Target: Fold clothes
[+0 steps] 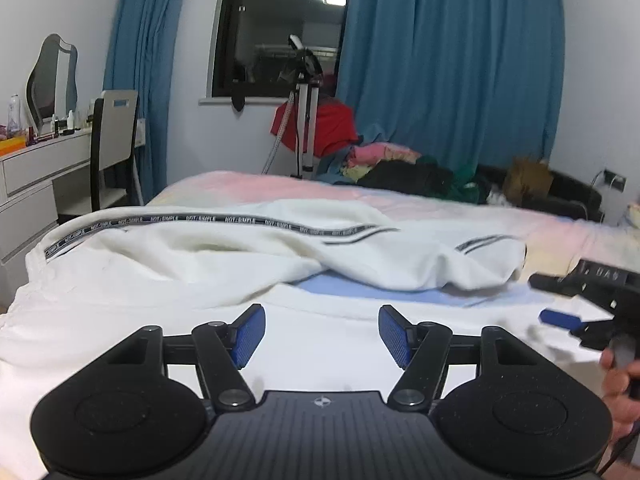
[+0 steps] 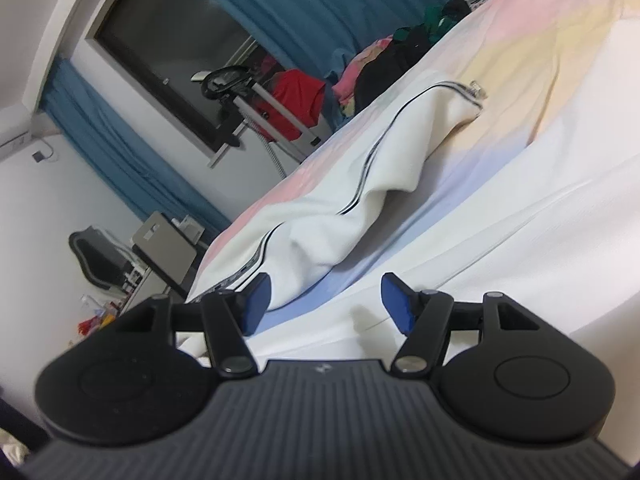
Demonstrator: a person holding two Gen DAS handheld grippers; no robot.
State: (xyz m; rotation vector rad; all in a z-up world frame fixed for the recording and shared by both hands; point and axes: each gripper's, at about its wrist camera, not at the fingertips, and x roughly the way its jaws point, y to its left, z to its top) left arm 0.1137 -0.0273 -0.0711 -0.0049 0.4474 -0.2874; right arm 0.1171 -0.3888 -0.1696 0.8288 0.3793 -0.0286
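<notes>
Both the left tool (image 1: pixel 322 336) and right tool (image 2: pixel 324 304) are hanging open, gripping nothing. White track pants (image 1: pixel 240 248) are lying bunched mid-frame on the bed (image 1: pixel 460 204); grabbing one layer risks a crooked fold.

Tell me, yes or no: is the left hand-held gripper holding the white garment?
No: the left hand-held gripper is open, nothing between its blue pads, and the white garment lies beyond it on the bed.

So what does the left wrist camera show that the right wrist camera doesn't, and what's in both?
Only the left wrist view shows the right gripper from outside, a hand holding it, and the lettered band on the white garment. Only the right wrist view shows the garment's far end and a wall unit. Both show the garment on the pastel bed, blue curtains, the window, the red cloth and open jaws holding nothing.
</notes>
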